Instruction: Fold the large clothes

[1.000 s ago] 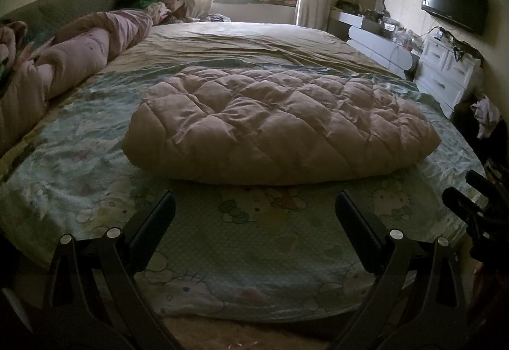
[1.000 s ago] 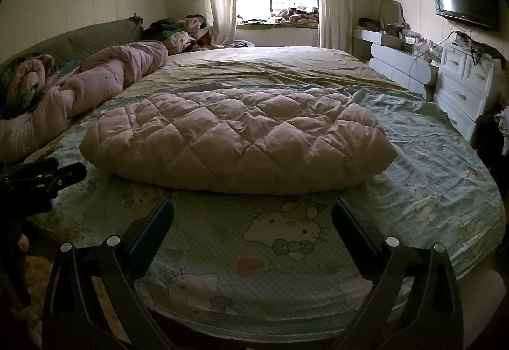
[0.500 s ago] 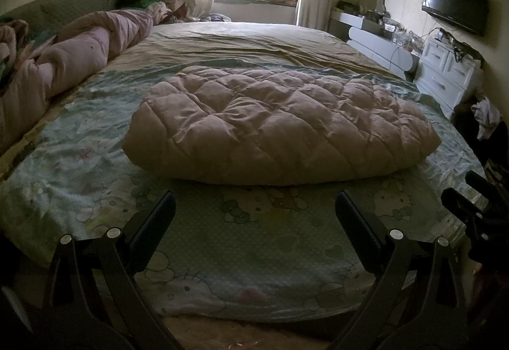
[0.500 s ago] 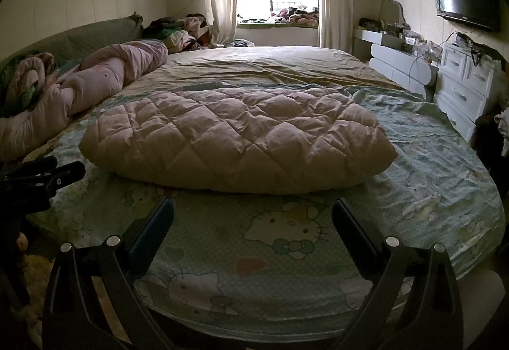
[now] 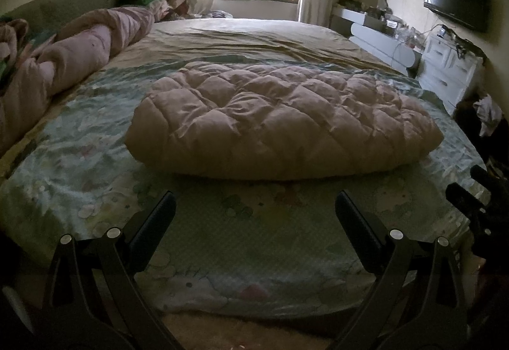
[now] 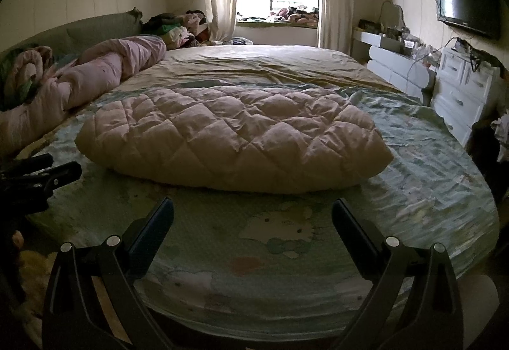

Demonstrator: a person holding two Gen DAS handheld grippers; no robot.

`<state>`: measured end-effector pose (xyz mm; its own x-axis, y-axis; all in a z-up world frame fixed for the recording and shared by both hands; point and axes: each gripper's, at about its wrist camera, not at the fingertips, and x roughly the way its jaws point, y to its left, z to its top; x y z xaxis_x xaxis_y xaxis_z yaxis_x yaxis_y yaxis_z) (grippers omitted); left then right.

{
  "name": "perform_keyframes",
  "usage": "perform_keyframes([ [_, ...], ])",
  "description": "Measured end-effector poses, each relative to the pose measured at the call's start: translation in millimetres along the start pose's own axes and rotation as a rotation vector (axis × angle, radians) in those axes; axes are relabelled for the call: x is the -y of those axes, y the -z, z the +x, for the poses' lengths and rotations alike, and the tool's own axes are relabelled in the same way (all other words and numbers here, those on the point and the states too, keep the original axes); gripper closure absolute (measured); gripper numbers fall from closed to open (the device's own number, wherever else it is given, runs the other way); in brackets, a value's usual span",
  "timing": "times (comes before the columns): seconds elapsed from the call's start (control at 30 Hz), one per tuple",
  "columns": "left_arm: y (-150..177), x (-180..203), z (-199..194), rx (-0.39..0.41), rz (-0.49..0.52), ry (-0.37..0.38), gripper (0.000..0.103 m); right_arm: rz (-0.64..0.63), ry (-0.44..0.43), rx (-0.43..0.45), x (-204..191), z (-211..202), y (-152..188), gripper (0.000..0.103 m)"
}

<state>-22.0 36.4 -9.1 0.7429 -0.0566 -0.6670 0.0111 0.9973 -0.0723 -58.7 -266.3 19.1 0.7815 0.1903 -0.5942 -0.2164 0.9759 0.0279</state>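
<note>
Fingers [image 5: 156,216] of the left gripper [image 5: 254,210] and of the right gripper [image 6: 253,213] are spread wide, grasping nothing, over the bed [image 6: 429,178] edge. Beyond them on the bed lies the folded quilted coat [image 5: 280,124], untouched.

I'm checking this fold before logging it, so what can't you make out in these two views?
- Quilted garment: far edge and underside hidden by its own bulk, both views.
- Dresser clutter: too small, right wrist view.
- Left gripper, right gripper: bases cut off by the bottom edge.
</note>
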Motion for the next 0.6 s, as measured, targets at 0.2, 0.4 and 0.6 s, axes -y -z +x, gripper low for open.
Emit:
perform_keyframes([
  [0.2, 2.4, -5.3, 2.2, -0.003, -0.015, -0.01, 0.009, -0.002, 0.013, 0.003, 7.8, -4.4, -2.3, 0.004],
  [0.4, 0.5, -13.9, 5.6, -0.013, -0.043, -0.032, 0.009, 0.007, 0.027, -0.004, 15.0, -3.8, -5.8, 0.004],
  [0.6, -3.1, -34.9, 14.0, -0.024, -0.074, -0.065, 0.009, 0.045, 0.09, -0.006, 38.2, -2.7, -5.0, 0.004],
])
